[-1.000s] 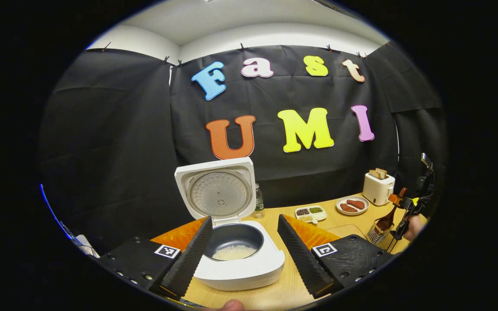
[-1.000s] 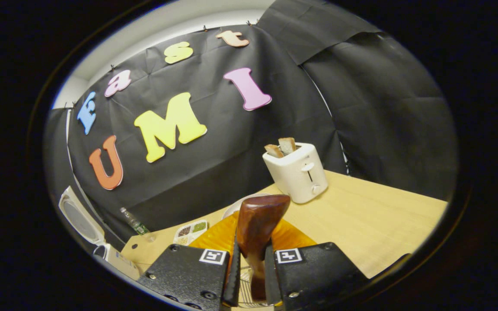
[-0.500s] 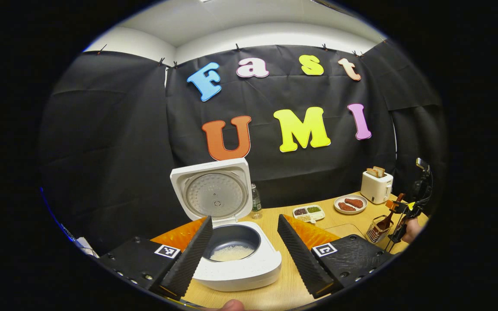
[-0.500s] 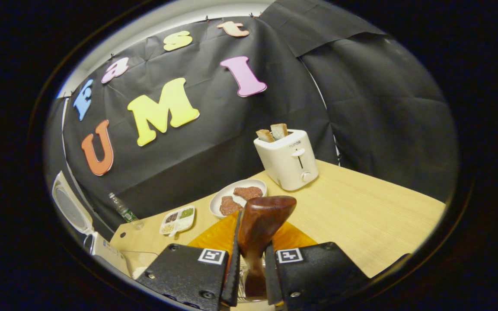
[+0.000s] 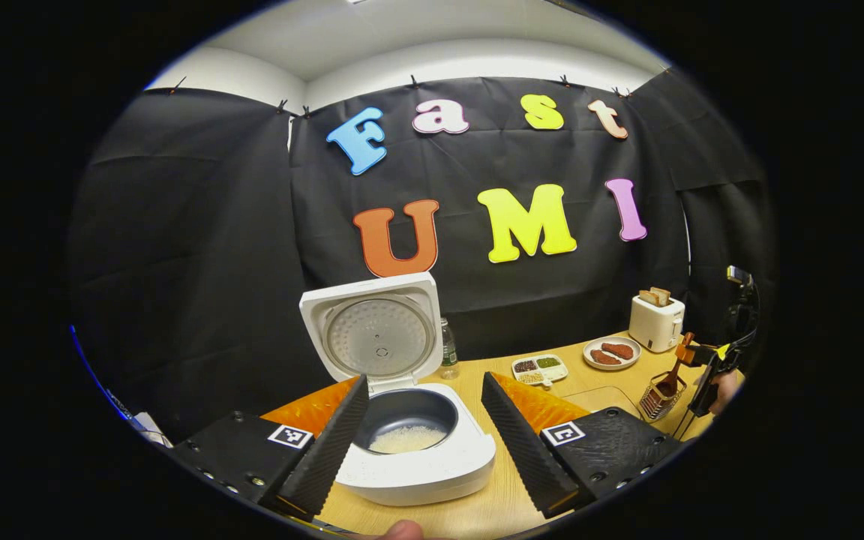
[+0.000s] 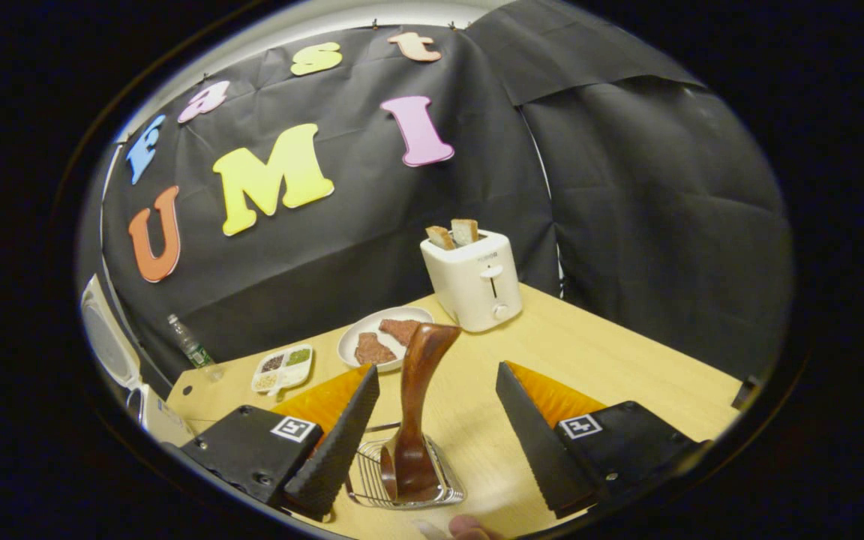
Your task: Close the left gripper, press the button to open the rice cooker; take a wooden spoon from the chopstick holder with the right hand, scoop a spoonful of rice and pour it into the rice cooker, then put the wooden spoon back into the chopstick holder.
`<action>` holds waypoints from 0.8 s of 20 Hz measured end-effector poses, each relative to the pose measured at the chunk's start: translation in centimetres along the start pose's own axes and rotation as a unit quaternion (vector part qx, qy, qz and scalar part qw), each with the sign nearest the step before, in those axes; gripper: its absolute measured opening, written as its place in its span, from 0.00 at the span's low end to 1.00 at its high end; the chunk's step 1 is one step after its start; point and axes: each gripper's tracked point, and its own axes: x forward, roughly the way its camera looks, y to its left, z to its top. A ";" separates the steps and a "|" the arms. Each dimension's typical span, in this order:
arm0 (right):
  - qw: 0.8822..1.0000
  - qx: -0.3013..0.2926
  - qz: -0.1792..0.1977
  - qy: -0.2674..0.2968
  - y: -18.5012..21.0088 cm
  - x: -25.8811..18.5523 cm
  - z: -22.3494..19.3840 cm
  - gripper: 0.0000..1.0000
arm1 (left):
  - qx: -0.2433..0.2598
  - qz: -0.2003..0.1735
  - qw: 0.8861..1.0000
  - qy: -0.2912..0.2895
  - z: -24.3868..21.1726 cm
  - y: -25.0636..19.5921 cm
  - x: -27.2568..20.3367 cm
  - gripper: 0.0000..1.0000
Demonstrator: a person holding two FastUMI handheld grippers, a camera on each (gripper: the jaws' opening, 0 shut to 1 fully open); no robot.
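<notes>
In the left gripper view, the left hand-held gripper [image 5: 424, 439] hangs low over the near edge of the wooden tabletop [image 5: 477, 510], its two ribbed black fingers spread wide apart and holding nothing. Between them sits the white rice cooker [image 5: 417, 450], its lid [image 5: 376, 330] standing upright at the far side and its dark inner pot showing a shallow layer of white rice [image 5: 406, 439]. Just behind the cooker, to the right of the lid, stands a small clear bottle [image 5: 447, 351]. Farther right on the tabletop lie a divided tray of grains [image 5: 539, 367], a plate with brown pieces of food [image 5: 612, 352] and a white toaster [image 5: 655, 322] with slices of bread in its slots. At the far right edge, the wire chopstick holder [image 5: 655, 403] carries the wooden spoon [image 5: 670, 381], and the right hand-held gripper [image 5: 706, 375] is just beside it, held by a hand.

In the right gripper view, the right hand-held gripper [image 6: 432, 442] has its fingers well apart, with the wooden spoon [image 6: 413, 420] standing between them, touched by neither. The spoon rests bowl-down in the wire chopstick holder [image 6: 447, 491], its handle rising upright and flaring at the top. Beyond it on the tabletop [image 6: 627, 360] are the plate of brown food [image 6: 379, 345], the toaster [image 6: 473, 281] and, to the left, the grain tray [image 6: 282, 367] and the bottle [image 6: 188, 345]. The raised cooker lid [image 6: 102, 341] shows at the left edge.
</notes>
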 end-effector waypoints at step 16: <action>0.975 -0.186 0.061 -0.105 12.9 -22.5 16.4 1.00 | -0.004 0.025 0.999 -0.034 5.6 3.8 2.6 0.95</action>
